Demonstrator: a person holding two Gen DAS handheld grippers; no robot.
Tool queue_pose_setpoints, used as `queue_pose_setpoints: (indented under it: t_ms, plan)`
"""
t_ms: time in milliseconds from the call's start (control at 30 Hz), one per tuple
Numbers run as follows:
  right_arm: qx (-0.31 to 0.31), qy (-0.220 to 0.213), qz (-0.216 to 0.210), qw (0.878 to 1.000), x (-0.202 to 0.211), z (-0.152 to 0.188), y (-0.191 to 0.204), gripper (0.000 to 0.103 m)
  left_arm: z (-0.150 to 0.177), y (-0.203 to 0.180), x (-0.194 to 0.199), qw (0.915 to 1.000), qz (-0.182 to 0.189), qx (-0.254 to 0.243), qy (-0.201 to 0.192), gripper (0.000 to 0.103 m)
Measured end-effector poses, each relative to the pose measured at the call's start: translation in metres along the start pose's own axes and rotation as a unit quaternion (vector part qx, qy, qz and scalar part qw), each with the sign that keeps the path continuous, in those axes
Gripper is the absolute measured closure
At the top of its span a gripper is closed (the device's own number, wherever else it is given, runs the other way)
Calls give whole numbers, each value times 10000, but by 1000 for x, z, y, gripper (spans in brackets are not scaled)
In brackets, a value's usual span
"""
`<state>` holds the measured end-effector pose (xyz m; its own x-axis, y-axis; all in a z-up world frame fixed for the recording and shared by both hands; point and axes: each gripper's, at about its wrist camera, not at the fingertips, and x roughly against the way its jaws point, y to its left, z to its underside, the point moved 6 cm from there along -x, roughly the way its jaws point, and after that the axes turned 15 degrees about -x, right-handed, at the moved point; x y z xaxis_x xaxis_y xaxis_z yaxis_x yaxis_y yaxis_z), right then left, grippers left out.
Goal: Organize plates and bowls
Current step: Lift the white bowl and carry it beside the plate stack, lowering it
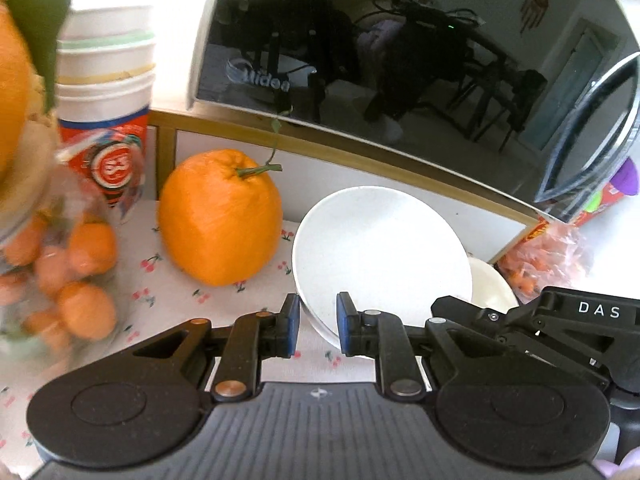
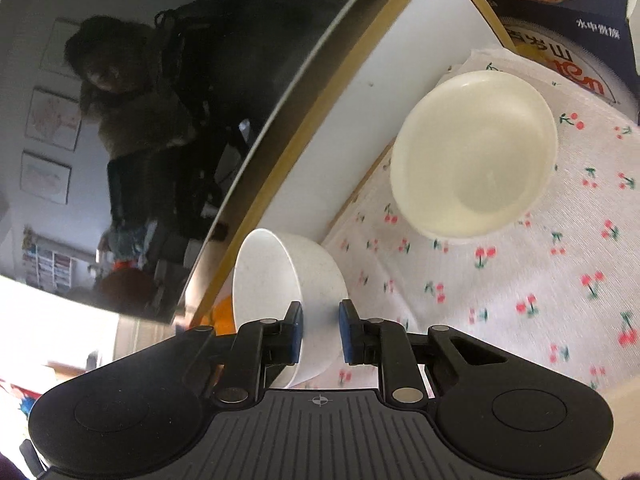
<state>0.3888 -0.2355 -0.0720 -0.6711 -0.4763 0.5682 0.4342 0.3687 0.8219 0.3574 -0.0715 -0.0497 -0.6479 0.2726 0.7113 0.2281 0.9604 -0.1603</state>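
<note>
The left gripper (image 1: 318, 326) is clamped on the rim of a white bowl (image 1: 380, 256). One blue pad (image 1: 294, 320) sits outside the rim & the other inside it. The bowl is tipped up on its side, open face toward the camera, in front of the white strip at the back edge of the tabletop (image 1: 168, 300). The tabletop has a white cloth w/ little red cherries on it.

The right gripper (image 2: 320, 330) is clamped on the same white bowl (image 2: 280, 280), on the other side of its rim. One pad (image 2: 297, 330) is inside the bowl & the other is on the outer wall. In the right view the bowl is tilted, its open side turned to the left.

A cream plate (image 2: 476, 156) lies flat on the cloth, apart from the bowl, farther toward the back right. In the left view a bit of it (image 1: 490, 284) peeks out from behind the bowl.

A big orange (image 1: 220, 218) w/ a green stem sits on the cloth just left of the bowl, not touching it. Left of that is a clear bag of small oranges (image 1: 68, 272), blurry. Behind the bag stands a stack of paper cups (image 1: 106, 92) w/ a red & blue picture.

Along the back is a shiny black microwave door (image 1: 360, 40). It mirrors a room & a person, too dim to make out well.
</note>
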Motion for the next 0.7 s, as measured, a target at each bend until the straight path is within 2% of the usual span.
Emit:
queue_pose_setpoints:
  t_ms: [167, 367, 700]
  plan:
    - [212, 10, 39, 9998, 31, 19, 9, 84, 6, 2, 25, 9999, 118, 6, 5, 86]
    - [262, -77, 10, 9996, 84, 38, 4, 84, 29, -23, 70, 9992, 395, -109, 11, 86]
    - [143, -125, 204, 9996, 171, 74, -50, 84, 95, -65, 109, 9959, 865, -129, 233, 86]
